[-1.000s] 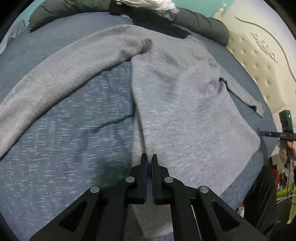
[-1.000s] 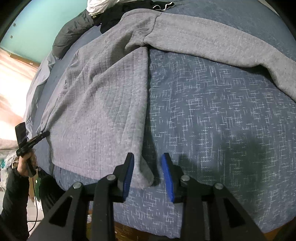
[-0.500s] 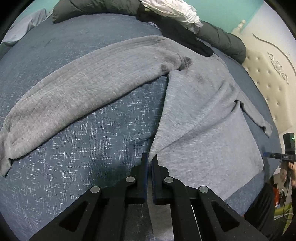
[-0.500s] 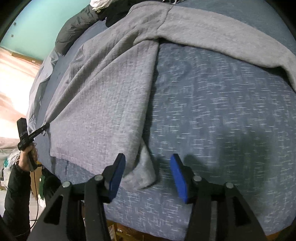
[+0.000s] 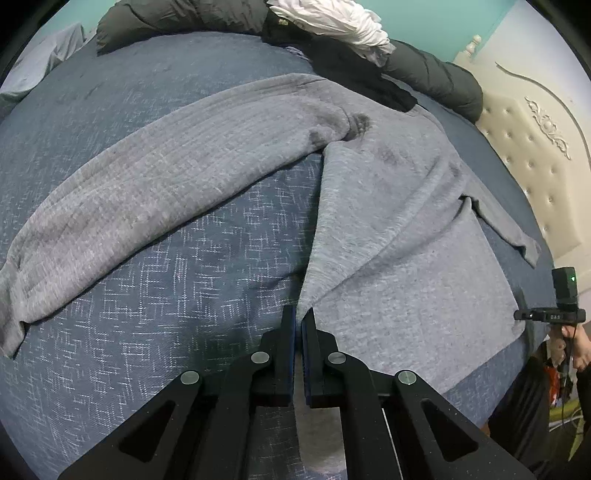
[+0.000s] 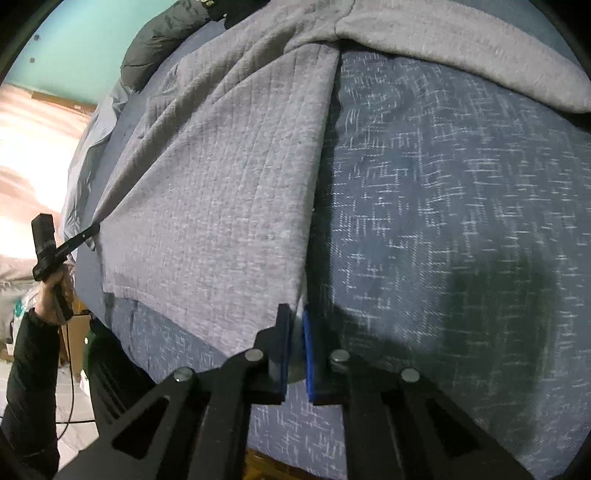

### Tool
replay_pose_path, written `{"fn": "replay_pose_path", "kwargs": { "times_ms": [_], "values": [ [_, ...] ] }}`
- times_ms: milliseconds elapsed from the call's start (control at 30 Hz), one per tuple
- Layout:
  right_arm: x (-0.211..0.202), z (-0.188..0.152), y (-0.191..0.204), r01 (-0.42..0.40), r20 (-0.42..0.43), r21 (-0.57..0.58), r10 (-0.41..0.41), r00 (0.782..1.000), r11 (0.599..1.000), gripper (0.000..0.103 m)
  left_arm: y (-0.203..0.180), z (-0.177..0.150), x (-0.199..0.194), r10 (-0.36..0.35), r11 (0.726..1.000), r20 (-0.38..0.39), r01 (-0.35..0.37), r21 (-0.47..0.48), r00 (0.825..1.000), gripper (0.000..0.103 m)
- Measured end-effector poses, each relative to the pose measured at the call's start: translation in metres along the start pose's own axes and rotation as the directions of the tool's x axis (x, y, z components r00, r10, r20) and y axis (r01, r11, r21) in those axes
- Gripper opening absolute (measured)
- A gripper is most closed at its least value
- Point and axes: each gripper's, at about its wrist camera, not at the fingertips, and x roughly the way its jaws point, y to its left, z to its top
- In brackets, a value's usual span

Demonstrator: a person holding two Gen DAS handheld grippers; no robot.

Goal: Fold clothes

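Item: grey sweatshirt [image 5: 388,229], laid across a blue patterned bedspread [image 5: 155,332], its hem along the bed's near edge and its collar toward the far edge, where a dark jacket [image 5: 436,77] and white cloth [image 5: 332,18] are heaped. One sleeve [image 5: 147,184] runs out across the bedspread toward the bed's side; the other sleeve [image 5: 509,236] lies toward the headboard [image 5: 535,155]. Left gripper [image 5: 299,317]: jaws closed on one hem corner, the fabric rising in a taut ridge from the pads. Right gripper [image 6: 293,321]: jaws have just been closing and are now clamped on the other hem corner, a thin fold of grey cloth showing between the blue pads [image 6: 307,343]. Step judged: both hem corners secured, ready to lift and carry toward the collar. Hazards: the right-hand bite looks shallow, only the very corner, so a quick pull could strip it free; uneven lifting would skew the fold; the outstretched sleeve may drag and bunch beneath the body; carrying too far risks snagging the heaped garments at the far edge.
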Motion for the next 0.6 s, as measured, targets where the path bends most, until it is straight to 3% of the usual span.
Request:
{"fn": "replay_pose_path", "kwargs": {
  "times_ms": [233,433,600],
  "values": [
    [-0.044,-0.01,-0.007,-0.016,0.058,-0.006,0.016,0.998,1.0,0.005,-0.017,-0.007,-0.003,-0.024,0.999,-0.019,0.025,0.038,1.0,0.003],
    [-0.046,-0.032,-0.035,0.025,-0.004,0.038,-0.024,1.0,0.999,0.005,-0.031,-0.023,0.001,-0.064,0.996,-0.07,0.068,0.058,0.995,0.003],
    [-0.035,-0.031,-0.044,-0.004,-0.031,0.061,0.006,0.999,0.998,0.006,-0.035,-0.033,0.013,-0.062,0.996,-0.128,0.07,0.059,0.99,0.003]
  ]
}}
